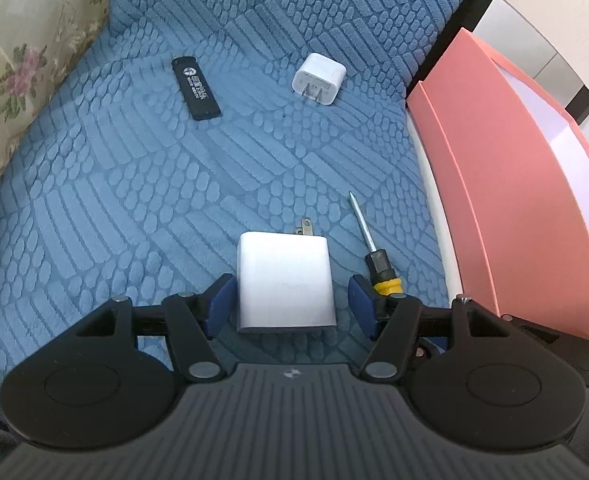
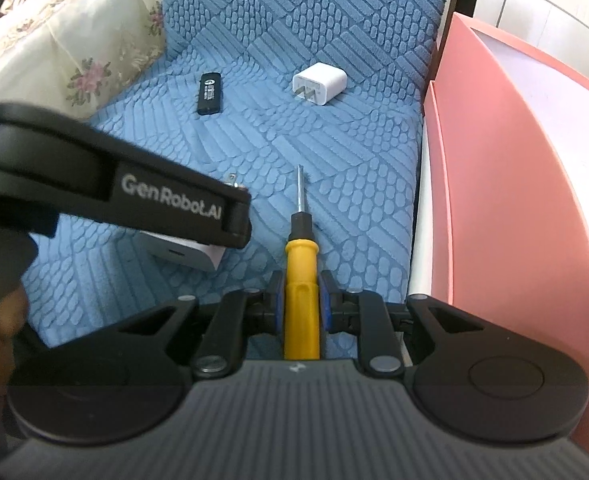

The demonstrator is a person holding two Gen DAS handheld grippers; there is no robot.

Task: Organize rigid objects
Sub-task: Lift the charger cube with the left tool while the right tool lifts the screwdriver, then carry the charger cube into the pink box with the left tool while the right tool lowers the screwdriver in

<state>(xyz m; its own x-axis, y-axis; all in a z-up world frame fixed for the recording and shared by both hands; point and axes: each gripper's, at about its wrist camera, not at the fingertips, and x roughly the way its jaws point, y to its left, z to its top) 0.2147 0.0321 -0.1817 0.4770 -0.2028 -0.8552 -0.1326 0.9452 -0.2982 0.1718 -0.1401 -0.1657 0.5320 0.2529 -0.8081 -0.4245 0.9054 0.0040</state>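
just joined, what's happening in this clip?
A person is tidying small items on a blue sofa cushion with two handheld grippers. The left gripper is open around the near white charger, which lies flat. The right gripper is shut on the yellow screwdriver, which lies along the cushion. A black lighter and a second white charger lie farther back; a pink box waits at the right.

A blue textured sofa cover (image 1: 142,208) beside a floral cushion (image 1: 22,80), pale tiled floor (image 1: 534,40) beyond

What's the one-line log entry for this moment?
left gripper: open, straddling near white charger | right gripper: shut on screwdriver | black lighter, far white charger: on blue cushion
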